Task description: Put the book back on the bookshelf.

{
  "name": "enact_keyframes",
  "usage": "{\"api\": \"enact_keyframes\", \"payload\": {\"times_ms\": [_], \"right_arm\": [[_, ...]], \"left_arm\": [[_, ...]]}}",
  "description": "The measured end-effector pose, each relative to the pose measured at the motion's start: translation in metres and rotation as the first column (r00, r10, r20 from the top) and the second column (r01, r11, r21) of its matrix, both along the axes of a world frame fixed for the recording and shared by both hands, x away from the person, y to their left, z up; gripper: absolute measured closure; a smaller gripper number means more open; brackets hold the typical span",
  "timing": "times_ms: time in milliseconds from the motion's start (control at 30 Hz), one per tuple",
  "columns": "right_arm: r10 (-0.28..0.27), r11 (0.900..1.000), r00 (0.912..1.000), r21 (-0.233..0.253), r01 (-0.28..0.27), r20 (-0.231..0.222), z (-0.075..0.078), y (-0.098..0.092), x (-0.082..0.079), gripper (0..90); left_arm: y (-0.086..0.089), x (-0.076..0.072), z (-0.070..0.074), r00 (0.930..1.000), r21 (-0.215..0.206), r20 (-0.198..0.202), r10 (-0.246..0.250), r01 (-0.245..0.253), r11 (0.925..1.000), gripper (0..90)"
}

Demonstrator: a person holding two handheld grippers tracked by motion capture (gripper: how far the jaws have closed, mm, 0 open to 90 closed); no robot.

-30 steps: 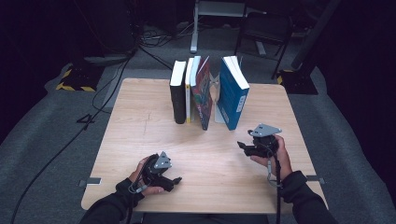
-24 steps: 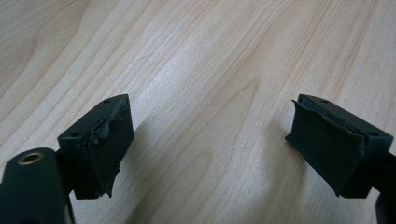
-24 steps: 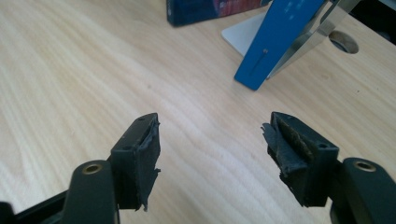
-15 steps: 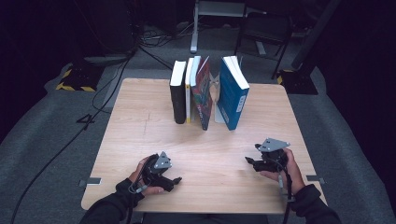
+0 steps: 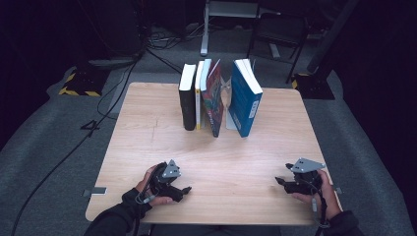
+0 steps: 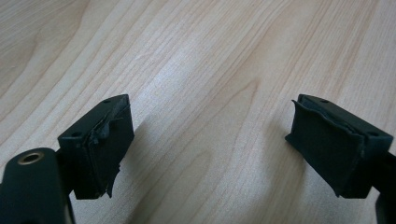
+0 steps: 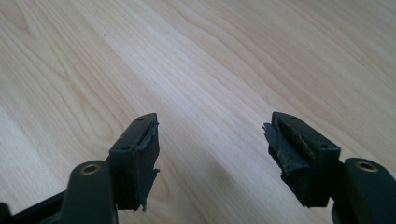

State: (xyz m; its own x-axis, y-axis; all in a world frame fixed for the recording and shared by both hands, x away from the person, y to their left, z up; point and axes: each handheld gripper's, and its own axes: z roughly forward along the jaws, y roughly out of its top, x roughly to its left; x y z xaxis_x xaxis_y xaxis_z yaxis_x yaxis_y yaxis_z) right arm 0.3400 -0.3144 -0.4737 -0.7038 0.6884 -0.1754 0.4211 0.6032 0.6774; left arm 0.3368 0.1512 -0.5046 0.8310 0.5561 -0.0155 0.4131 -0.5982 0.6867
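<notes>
Pale wood under both my tongs right now, nothing else between the pads. My left tongs (image 5: 183, 189) sit low at the near left of the tabletop (image 5: 147, 128), jaws spread wide and holding nothing; in the left gripper view I just see grain between them. My right tongs (image 5: 281, 182) rest at the near right edge, likewise gaping and empty. The books (image 5: 216, 96) stand upright in a row at the far middle, well apart from both hands, spines facing me, their long axes vertical and their covers running away from me. The blue book (image 5: 244, 101) at the right end stands a little apart from the others and leans slightly; I judge it lies closer to my right hand, forward and to the left of it. The black book (image 5: 187, 101) at the left end is the nearer one for my left.
</notes>
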Motion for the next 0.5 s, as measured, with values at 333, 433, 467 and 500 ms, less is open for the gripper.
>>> {"api": "enact_keyframes", "payload": {"times_ms": [333, 433, 467, 500], "right_arm": [[-0.031, 0.998, 0.9991, 0.061, 0.033, -0.029, -0.016, -0.037, -0.018, 32.9], [-0.043, 0.995, 0.9985, 0.091, 0.046, -0.034, -0.019, -0.047, -0.024, 32.5], [-0.044, 0.993, 0.9983, 0.105, 0.047, -0.037, -0.021, -0.050, -0.026, 32.5], [-0.049, 0.993, 0.9979, 0.108, 0.054, -0.042, -0.022, -0.052, -0.027, 32.4]], "left_arm": [[0.000, 0.000, 0.000, 1.0000, 0.000, 0.000, 0.000, 0.000, 1.0000, 13.8], [0.000, 0.000, 0.000, 1.0000, 0.000, 0.000, 0.000, 0.000, 1.0000, 13.8], [0.000, 0.000, 0.000, 1.0000, 0.000, 0.000, 0.000, 0.000, 1.0000, 13.8], [0.000, 0.000, 0.000, 1.0000, 0.000, 0.000, 0.000, 0.000, 1.0000, 13.8]]}}
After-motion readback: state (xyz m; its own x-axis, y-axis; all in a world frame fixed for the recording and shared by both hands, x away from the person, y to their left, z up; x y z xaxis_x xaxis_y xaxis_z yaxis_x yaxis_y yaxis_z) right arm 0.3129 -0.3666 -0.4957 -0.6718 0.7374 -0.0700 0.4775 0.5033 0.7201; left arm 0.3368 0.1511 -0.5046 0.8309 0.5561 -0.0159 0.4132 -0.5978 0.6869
